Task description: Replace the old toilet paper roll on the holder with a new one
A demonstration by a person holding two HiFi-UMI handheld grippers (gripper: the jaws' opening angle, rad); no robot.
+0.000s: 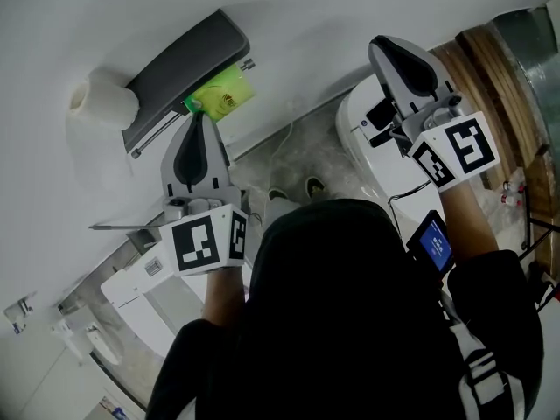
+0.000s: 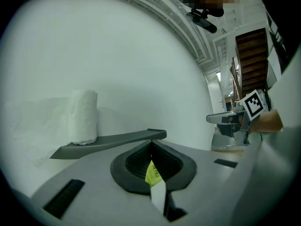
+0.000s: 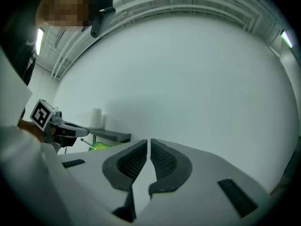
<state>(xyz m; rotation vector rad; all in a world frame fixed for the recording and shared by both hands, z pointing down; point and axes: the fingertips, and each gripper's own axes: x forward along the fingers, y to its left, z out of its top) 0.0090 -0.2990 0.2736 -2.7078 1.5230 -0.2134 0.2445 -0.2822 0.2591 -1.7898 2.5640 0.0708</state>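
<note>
item: toilet paper roll [image 1: 105, 103]. white, standing on end on top of the dark grey holder shelf [image 1: 188, 59], at the shelf's outer end, ten o'clock in the head view. it sits on the shelf top, not on the bar.

item: holder bar [image 1: 150, 138]. thin metal, slung under the shelf. no roll on the stretch that shows; the rest is hidden behind a yellow-green pack [image 1: 223, 94].

item: left gripper [image 1: 199, 121]. aimed at the shelf's underside, with the pack just beside its tip at one o'clock and the roll at ten o'clock. fingers pressed together at the tips, grasping nothing; the pack shows only through the slit behind them.

item: right gripper [image 1: 378, 44]. at two o'clock in the head view, well apart from the holder, facing bare wall. fingers clenched to a hairline slit, empty.

stage: cannot tell whether the shelf-top roll is the fresh one or the spent one.

hazards, as judged:
- the roll stands tall at the shelf's end, so a sideways brush from a gripper would tip it off.
- the roll is soft, so a hard clamp would crush it and a shallow pinch would let it slip.
- the pack crowds the bar, so the left tip could snag it.
</note>
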